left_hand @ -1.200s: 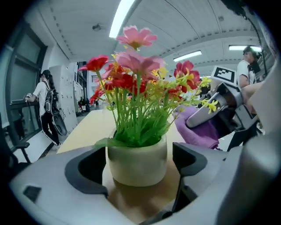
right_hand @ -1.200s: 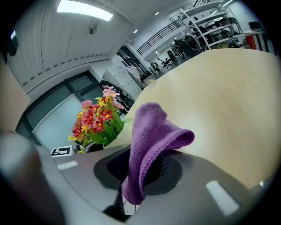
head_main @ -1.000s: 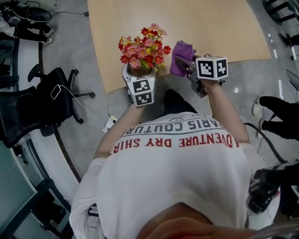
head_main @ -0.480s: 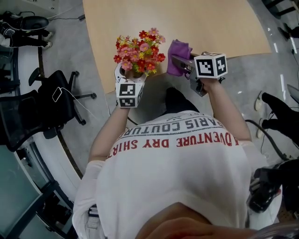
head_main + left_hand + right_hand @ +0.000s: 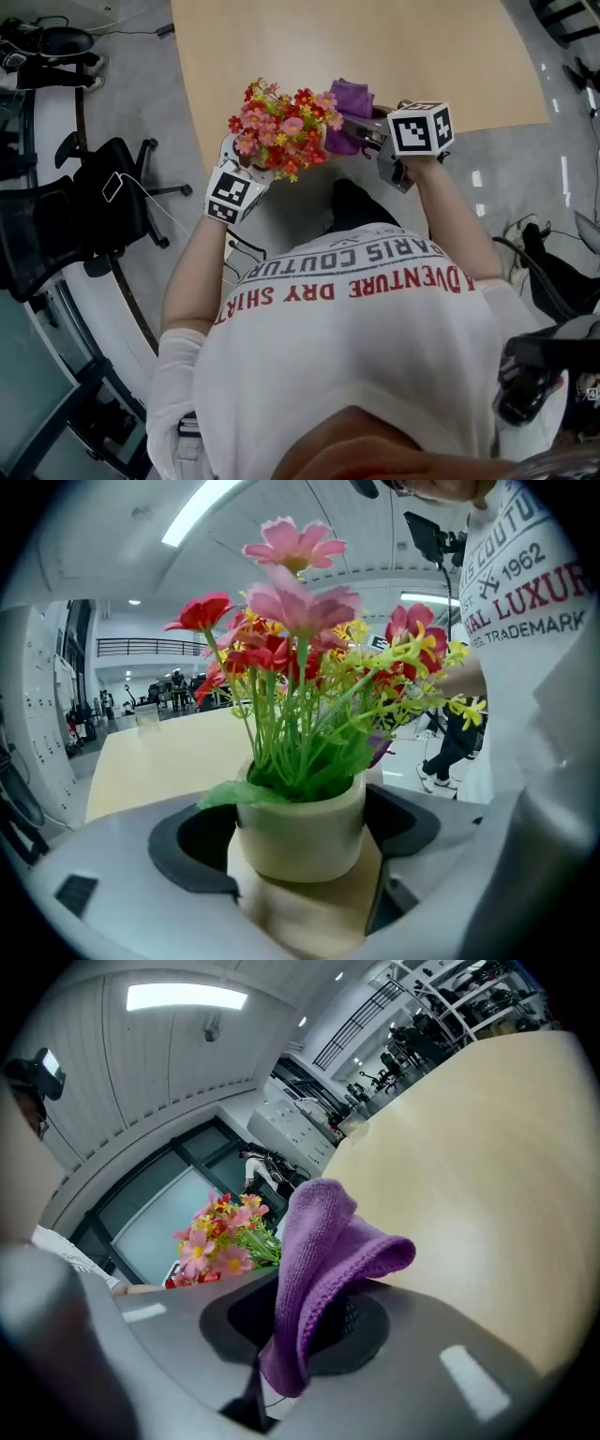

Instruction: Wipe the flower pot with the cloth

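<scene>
A cream flower pot [image 5: 302, 829] full of red, pink and yellow artificial flowers [image 5: 281, 129] is clamped between the jaws of my left gripper [image 5: 298, 841], lifted over the near edge of the wooden table [image 5: 375, 47] and tilted toward the right. My right gripper [image 5: 281, 1335] is shut on a folded purple cloth [image 5: 323, 1260], which sticks up between its jaws. In the head view the cloth [image 5: 349, 101] sits right beside the flowers, touching or almost touching them; the pot itself is hidden there by the blooms.
A black office chair [image 5: 103, 202] and cables stand on the grey floor at the left. A person's dark shoe [image 5: 553, 272] shows at the right. The tabletop beyond the grippers carries nothing else.
My left gripper has rolled and tipped the pot so the flowers lean right. The right gripper with the cloth has moved left, closing the gap to the flowers.
</scene>
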A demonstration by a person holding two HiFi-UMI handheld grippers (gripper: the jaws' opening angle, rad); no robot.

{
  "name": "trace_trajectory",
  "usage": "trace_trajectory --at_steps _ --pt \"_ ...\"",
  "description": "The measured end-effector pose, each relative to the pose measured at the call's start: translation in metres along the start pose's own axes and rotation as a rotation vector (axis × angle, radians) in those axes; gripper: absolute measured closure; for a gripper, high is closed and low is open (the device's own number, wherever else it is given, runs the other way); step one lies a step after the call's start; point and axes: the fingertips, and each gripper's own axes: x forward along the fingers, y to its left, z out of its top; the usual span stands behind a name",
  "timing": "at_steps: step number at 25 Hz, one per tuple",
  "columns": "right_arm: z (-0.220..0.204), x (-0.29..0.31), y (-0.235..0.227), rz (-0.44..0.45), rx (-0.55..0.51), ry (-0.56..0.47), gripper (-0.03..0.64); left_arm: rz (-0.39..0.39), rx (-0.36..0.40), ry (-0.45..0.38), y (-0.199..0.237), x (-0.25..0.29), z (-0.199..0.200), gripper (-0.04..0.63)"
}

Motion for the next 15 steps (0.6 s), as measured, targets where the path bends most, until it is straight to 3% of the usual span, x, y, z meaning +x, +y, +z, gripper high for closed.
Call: trace_trajectory --at_steps 15 --pt "0.001 0.044 -0.006 0.102 0.044 0.137 0.581 -0.050 0.024 -0.038 -0.003 0.003 -0.005 0.158"
